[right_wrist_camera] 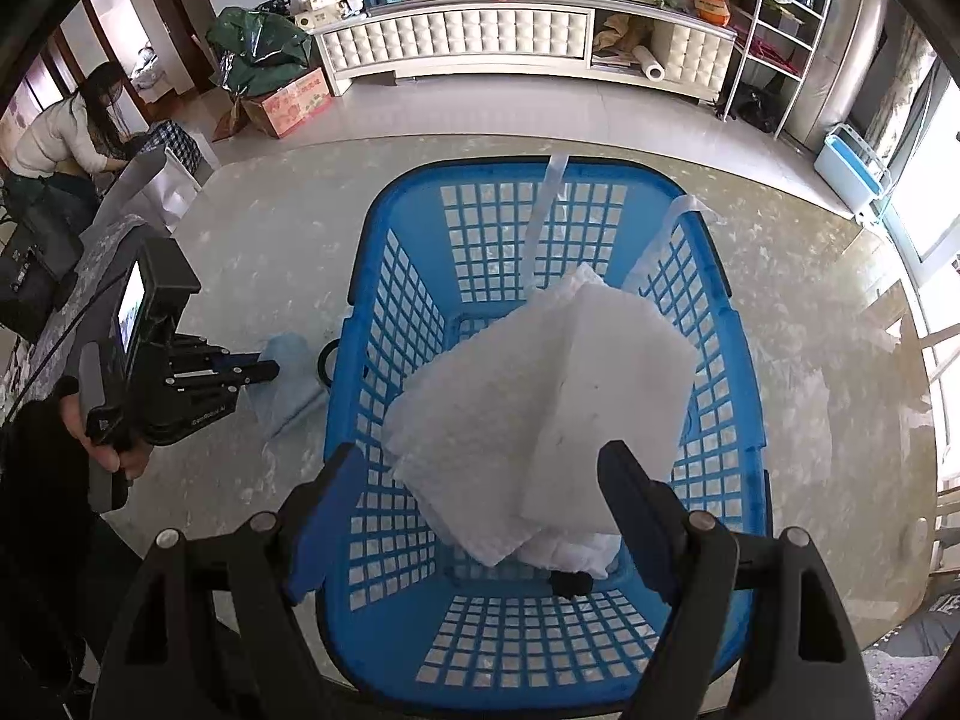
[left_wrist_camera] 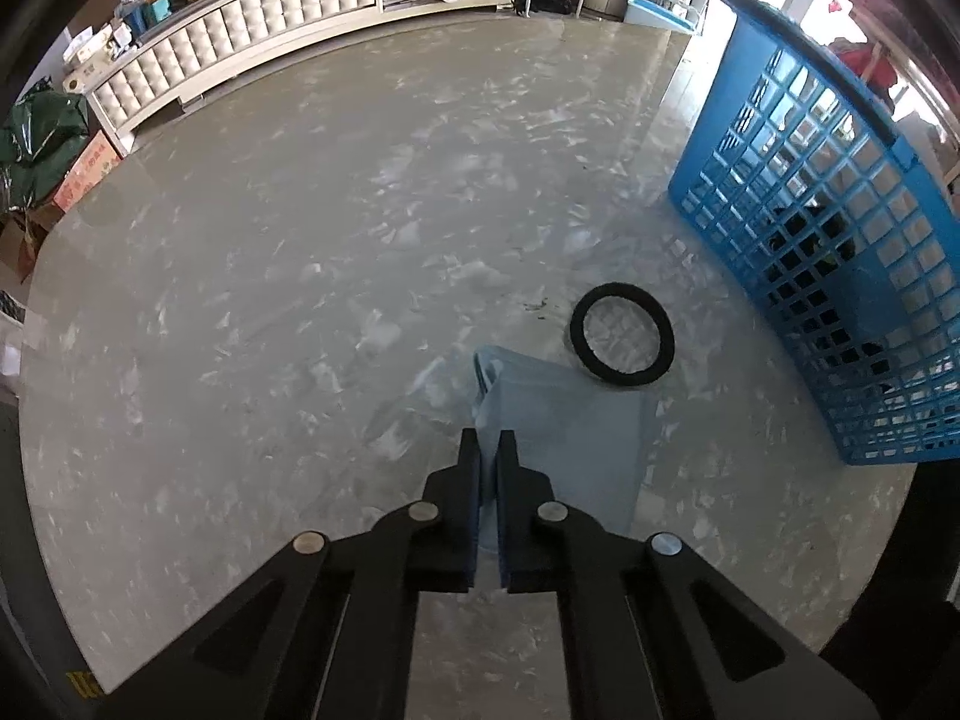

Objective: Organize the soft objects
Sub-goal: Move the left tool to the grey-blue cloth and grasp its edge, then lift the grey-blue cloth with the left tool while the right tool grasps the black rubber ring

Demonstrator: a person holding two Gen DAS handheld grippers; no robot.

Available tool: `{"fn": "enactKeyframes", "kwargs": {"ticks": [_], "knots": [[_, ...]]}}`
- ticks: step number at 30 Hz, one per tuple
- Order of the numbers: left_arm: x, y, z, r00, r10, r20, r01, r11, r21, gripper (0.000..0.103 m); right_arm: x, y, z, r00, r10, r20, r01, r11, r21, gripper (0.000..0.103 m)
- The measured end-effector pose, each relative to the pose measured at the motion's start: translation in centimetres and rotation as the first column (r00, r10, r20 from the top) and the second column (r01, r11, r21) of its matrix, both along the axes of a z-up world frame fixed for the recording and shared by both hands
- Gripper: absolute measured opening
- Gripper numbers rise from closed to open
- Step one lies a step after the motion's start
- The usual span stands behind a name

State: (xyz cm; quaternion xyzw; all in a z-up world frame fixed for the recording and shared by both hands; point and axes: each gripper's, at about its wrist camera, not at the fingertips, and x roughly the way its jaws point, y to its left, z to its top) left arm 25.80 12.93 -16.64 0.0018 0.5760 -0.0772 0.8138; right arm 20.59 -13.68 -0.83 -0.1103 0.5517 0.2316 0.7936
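Gripping blue bag (left_wrist_camera: 564, 420), left gripper (left_wrist_camera: 489, 450) beside basket (left_wrist_camera: 804, 192)

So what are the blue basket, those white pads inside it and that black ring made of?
The blue basket looks like glossy moulded plastic, with an open grid of holes. The white pads seem to be soft foam or wadding: matte, dimpled, slightly see-through at the edges. The black ring looks like matte foam or rubber; hard to tell which.
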Motion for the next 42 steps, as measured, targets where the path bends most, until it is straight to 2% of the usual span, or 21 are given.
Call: {"fn": "enactKeyframes", "kwargs": {"ticks": [4,11,16,20,25,28,32,34,39,42], "knots": [[-0.5,0.7,1.2,1.000,0.018,0.023,-0.018,1.000,-0.020,0.003,-0.3,1.1,0.6,1.000,0.023,0.006,-0.023,0.999,0.030,0.079],[-1.8,1.5,3.4,0.997,0.039,0.062,-0.038,0.999,-0.019,0.003,-1.9,6.3,1.5,0.987,0.153,0.043,-0.155,0.987,0.046,0.079],[-3.0,3.5,3.6,0.996,0.070,0.058,-0.068,0.997,-0.027,0.003,-2.9,10.4,0.3,0.969,0.246,0.020,-0.247,0.968,0.044,0.079],[-3.8,4.1,3.5,0.995,0.076,0.059,-0.074,0.997,-0.022,0.003,-3.1,12.9,-2.0,0.958,0.287,-0.012,-0.286,0.958,0.022,0.079],[-4.7,5.3,4.6,0.992,0.091,0.091,-0.088,0.995,-0.035,0.003,-2.5,14.8,-4.9,0.960,0.276,-0.051,-0.278,0.960,-0.036,0.079],[-5.1,5.7,4.8,0.991,0.094,0.097,-0.091,0.995,-0.035,0.003,-2.4,15.8,-5.9,0.965,0.263,-0.001,-0.261,0.957,-0.127,0.079],[-5.5,6.6,4.7,0.989,0.116,0.097,-0.113,0.993,-0.037,0.003,-1.9,16.9,-7.2,0.965,0.262,-0.019,-0.263,0.960,-0.100,0.079],[-5.6,6.8,4.4,0.987,0.125,0.096,-0.122,0.992,-0.038,0.003,-1.5,17.7,-8.3,0.966,0.257,-0.005,-0.255,0.957,-0.140,0.079],[-5.9,7.4,3.8,0.986,0.132,0.097,-0.129,0.991,-0.041,0.003,0.2,18.9,-11.1,0.989,0.135,-0.061,-0.142,0.981,-0.132,0.079],[-5.7,7.6,3.4,0.987,0.134,0.090,-0.133,0.991,-0.024,0.003,1.5,18.6,-12.8,0.996,0.053,-0.071,-0.064,0.985,-0.160,0.079]]}}
